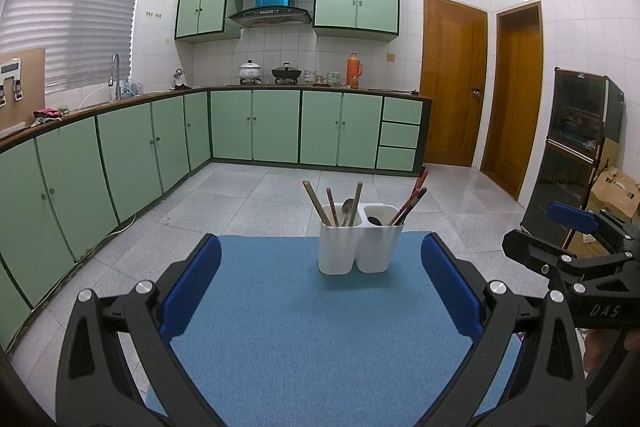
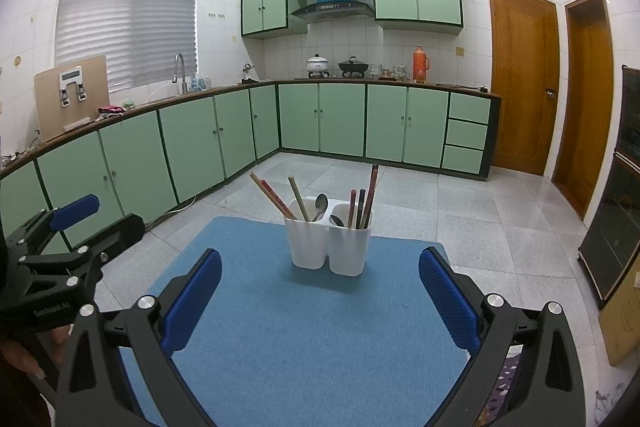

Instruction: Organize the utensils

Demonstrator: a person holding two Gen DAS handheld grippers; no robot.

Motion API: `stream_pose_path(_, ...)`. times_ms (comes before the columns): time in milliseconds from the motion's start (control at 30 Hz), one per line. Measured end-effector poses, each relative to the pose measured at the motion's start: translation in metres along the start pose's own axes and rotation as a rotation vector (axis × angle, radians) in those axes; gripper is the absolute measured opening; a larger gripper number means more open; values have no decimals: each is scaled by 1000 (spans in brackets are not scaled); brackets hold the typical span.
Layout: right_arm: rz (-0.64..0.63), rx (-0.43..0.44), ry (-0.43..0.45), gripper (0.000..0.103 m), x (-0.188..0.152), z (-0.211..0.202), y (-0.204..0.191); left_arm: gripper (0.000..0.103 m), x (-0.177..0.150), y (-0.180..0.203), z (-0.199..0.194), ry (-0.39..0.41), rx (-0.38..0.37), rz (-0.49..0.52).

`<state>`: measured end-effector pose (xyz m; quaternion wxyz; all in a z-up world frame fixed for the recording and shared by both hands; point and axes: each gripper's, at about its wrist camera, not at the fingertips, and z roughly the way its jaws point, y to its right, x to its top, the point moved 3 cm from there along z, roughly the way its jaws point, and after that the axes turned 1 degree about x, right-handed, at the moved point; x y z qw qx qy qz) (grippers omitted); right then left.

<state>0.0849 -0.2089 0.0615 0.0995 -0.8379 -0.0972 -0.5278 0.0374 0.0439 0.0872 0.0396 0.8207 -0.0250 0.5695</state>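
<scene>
Standing upright on blue mat (image 1: 280,327), white holder (image 1: 358,247) w/ chopsticks (image 1: 412,205) & spoons (image 1: 347,209) is seen; left gripper (image 1: 320,279) & right gripper (image 2: 320,287) are held apart, empty.

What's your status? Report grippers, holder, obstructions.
Left gripper open, empty. Right gripper open, empty. Utensil holder upright on blue mat, untouched. Path unobstructed.

White letters "DAS" mark the right claw (image 1: 568,227); "GenRobot.AI" marks the left claw (image 2: 96,211).
</scene>
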Motion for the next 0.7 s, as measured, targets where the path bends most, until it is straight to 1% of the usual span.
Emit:
stream_pose_path(267, 0, -2, -4, 97, -2, 2, 2, 97, 0, 2, 2, 0, 11, -11)
stream_pose_path(700, 2, -5, -9, 97, -4, 4, 3, 97, -2, 4, 3, -13, 8, -8)
